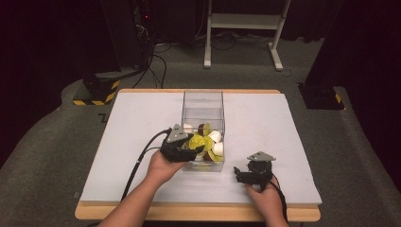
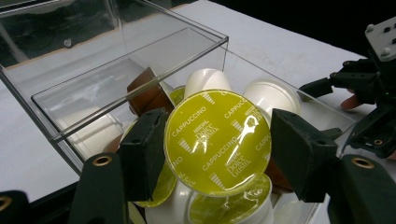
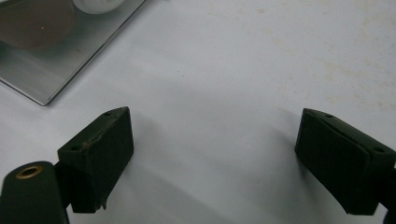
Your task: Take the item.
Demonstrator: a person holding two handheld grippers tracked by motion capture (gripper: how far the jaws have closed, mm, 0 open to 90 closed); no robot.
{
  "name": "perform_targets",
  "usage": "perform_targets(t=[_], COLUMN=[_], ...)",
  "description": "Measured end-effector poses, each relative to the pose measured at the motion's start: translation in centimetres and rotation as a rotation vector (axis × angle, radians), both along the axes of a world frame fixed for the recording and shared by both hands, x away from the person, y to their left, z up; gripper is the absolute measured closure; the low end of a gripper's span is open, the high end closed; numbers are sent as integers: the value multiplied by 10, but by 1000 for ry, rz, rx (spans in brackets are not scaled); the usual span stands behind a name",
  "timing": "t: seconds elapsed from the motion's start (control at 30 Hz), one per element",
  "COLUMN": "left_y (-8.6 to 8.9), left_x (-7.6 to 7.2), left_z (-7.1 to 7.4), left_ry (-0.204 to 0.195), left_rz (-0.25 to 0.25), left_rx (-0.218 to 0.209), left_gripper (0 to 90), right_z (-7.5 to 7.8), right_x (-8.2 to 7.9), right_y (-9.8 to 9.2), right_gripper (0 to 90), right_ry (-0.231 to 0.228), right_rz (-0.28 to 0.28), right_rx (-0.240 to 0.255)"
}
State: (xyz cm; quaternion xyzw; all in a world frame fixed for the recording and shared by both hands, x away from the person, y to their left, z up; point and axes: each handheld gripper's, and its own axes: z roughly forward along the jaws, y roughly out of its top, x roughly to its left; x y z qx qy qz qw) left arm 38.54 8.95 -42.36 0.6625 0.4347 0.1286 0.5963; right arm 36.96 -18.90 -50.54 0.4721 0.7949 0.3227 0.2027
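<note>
Gripping a yellow-green capsule point(image 2: 217, 142) by its rim, left gripper point(image 2: 217, 149) fingers point(image 2: 144, 151) pressed against both sides of the foil lid, printed face turned toward the left gripper view. Held just above the heap inside a clear box point(image 1: 203, 101), at the box's near end, over the open top. Resting beneath and around it, more capsules: white ones point(image 2: 271, 95), a brown one point(image 2: 149, 95), further yellow-green lids point(image 2: 233, 205) underneath. Seen from the high view, same capsule point(image 1: 199, 142) at the tip of the left gripper point(image 1: 191, 150), left hand point(image 1: 163, 166) reaching in from the box's left side, cable trailing back toward the counter's near edge. Standing on a pale counter point(image 1: 132, 142), box upright, far half bare of capsules, transparent walls rising well above the pile.

Resting to the right of the box, near but apart from it, right gripper point(image 1: 240, 175) in the right hand point(image 1: 265, 196), low over the counter. Spread wide and grasping nothing, its fingers point(image 3: 100, 149) in the right gripper view, bare counter surface between them, a corner of the box point(image 3: 56, 51) at upper left.
</note>
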Motion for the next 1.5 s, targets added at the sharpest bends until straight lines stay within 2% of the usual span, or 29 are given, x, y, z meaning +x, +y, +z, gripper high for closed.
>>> perform_targets(t=[0.33,0.53,0.6,1.07,1.23,1.37,1.4,1.5], left_y=[5,8,10,31,40,46,47,53], left_x=[-2,-3,-4,-4,-3,-2,-2,-2], left_z=[7,9,11,18,20,20,19,18], left_ry=[-13,-21,-25,-45,-49,-53,-50,-49], left_rz=[3,4,13,42,63,71,76,85], left_rx=[-32,-24,-37,-31,-41,-31,-42,-39], left_gripper=[379,379,379,379,379,379,379,379], right_z=[0,0,0,0,0,0,0,0], right_x=[0,0,0,0,0,0,0,0], right_y=[0,0,0,0,0,0,0,0], right_gripper=[115,115,115,115,115,115,115,115], right_ry=[1,3,3,1,2,1,3,3], right_rz=[1,0,0,1,0,1,0,0], right_rx=[0,1,1,1,1,1,1,2])
